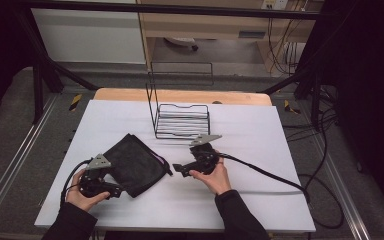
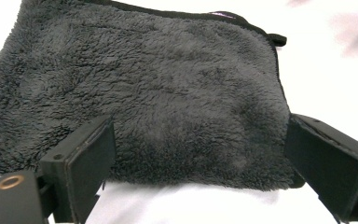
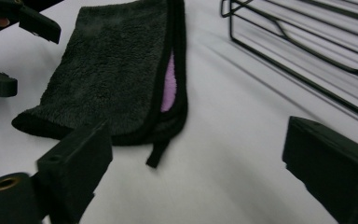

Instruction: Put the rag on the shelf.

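Left hand-held gripper [image 1: 114,190] wide open at the near edge of the folded dark-grey fleece cloth [image 1: 132,162] flat on the white table [image 1: 260,200], probably lining up a pinch, right hand-held gripper [image 1: 176,169] open too beside its loop, black wire rack [image 1: 182,121] waiting behind.

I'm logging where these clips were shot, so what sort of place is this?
Probably a lab or workshop recording station, not a home. A table under a white cover stands inside a black metal frame, cables trail over the grey floor, and the props are a folded dark cloth and a wire rack.
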### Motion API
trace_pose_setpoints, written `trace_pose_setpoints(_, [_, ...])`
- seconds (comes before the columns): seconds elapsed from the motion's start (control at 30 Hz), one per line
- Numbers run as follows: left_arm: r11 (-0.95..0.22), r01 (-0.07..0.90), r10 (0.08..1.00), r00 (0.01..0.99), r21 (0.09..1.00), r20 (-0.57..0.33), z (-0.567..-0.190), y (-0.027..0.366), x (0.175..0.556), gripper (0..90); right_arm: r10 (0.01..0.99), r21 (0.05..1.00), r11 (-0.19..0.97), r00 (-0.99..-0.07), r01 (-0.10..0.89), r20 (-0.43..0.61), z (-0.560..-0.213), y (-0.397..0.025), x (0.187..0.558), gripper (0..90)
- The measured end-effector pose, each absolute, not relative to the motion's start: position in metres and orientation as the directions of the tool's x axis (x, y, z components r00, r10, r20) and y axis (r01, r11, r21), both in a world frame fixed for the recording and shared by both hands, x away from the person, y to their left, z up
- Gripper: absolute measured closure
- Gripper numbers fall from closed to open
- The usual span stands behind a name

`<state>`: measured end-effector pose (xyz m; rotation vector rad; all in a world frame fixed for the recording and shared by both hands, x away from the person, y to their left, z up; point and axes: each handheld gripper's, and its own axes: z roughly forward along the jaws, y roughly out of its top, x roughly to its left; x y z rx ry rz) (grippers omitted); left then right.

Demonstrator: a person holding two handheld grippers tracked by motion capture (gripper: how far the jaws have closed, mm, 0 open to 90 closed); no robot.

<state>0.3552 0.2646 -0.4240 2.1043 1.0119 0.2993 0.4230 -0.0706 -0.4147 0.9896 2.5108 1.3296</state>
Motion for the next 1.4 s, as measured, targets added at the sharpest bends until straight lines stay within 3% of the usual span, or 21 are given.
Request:
trace_pose_setpoints(0.13, [-0.389,0.565,0.747,0.656,0.728,-0.109,-0.424,0.266,0.355,8.5,0.582,0.761,0.426,-0.792,0.489,0.184,-0.423,-0.050,0.431,17.1])
trace_pose_setpoints(0.37, [-0.378,0.572,0.754,0.646,0.728,-0.116,-0.426,0.269,0.357,9.0,0.559,0.713,0.486,-0.807,0.506,0.192,-0.445,-0.013,0.447,38.7])
trace_pose_setpoints(0.8, [-0.376,0.564,0.759,0.643,0.735,-0.105,-0.425,0.270,0.357,9.4,0.542,0.679,0.472,-0.793,0.562,0.280,-0.448,-0.009,0.448,76.7])
trace_pose_setpoints(1.4, [-0.374,0.557,0.759,0.644,0.741,-0.101,-0.424,0.272,0.356,9.5,0.570,0.683,0.475,-0.786,0.554,0.241,-0.418,-0.026,0.426,80.6])
